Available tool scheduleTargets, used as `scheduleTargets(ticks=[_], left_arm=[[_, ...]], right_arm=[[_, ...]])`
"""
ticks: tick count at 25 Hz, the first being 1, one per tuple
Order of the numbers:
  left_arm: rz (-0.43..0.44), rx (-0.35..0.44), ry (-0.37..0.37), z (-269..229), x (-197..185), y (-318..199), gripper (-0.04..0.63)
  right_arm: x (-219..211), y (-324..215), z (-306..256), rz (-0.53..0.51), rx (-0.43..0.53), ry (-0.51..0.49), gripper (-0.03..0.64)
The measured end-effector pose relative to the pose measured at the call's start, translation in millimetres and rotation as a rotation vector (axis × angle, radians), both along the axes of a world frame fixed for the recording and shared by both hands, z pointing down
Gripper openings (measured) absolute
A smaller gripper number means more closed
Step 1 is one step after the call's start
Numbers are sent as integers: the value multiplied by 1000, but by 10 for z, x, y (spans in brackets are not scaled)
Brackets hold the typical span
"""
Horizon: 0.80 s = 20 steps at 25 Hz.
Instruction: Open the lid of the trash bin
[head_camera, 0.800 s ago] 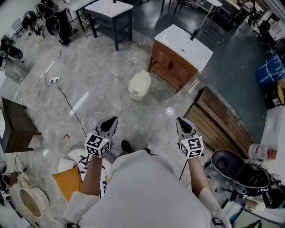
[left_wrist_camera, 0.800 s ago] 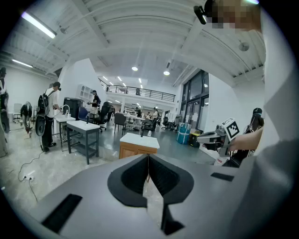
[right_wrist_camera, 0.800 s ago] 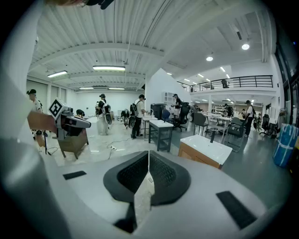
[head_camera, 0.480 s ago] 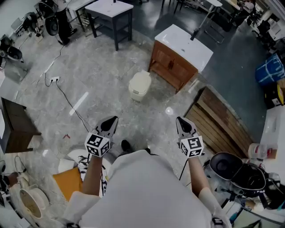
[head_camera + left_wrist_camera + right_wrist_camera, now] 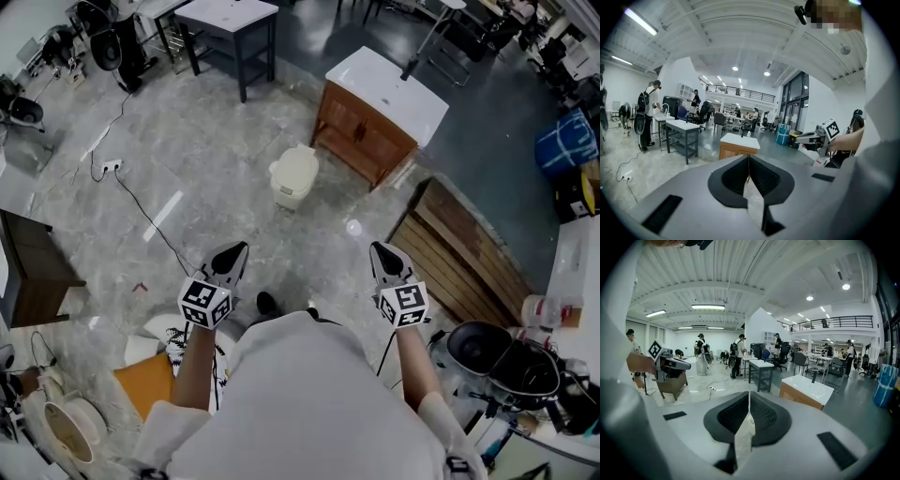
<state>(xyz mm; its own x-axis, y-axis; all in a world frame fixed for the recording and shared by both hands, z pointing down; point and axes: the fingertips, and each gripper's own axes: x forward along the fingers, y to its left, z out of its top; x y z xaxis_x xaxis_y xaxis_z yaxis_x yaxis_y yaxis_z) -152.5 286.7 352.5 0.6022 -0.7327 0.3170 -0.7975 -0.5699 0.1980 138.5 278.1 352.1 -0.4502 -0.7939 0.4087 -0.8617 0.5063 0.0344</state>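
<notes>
A cream trash bin [image 5: 294, 177] stands on the grey floor ahead of me, its lid down. In the head view my left gripper [image 5: 233, 251] and right gripper [image 5: 382, 254] are held out side by side, well short of the bin and pointing toward it. Both are shut with nothing between the jaws. The left gripper view shows its jaws [image 5: 748, 169] pressed together, with the right gripper [image 5: 808, 138] off to the side. The right gripper view shows the same closed jaws [image 5: 749, 409] and the left gripper [image 5: 675, 364]. The bin is hidden in both gripper views.
A wooden cabinet with a white sink top [image 5: 380, 117] stands just right of the bin. A dark table [image 5: 230, 28] is farther back. A wooden pallet [image 5: 464, 253] lies at the right, a black cable [image 5: 141, 216] crosses the floor at the left, and people stand in the distance.
The head view has shifted slightly, so the bin and cabinet sit a little higher. Both grippers hold the same places, still shut.
</notes>
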Motion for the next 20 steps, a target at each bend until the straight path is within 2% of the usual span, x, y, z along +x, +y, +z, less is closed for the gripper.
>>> scheduleTargets(ticks=[20], left_arm=[[73, -10, 15, 97, -496, -136, 18]], right_arm=[[-641, -60, -23, 35, 22, 17, 35]])
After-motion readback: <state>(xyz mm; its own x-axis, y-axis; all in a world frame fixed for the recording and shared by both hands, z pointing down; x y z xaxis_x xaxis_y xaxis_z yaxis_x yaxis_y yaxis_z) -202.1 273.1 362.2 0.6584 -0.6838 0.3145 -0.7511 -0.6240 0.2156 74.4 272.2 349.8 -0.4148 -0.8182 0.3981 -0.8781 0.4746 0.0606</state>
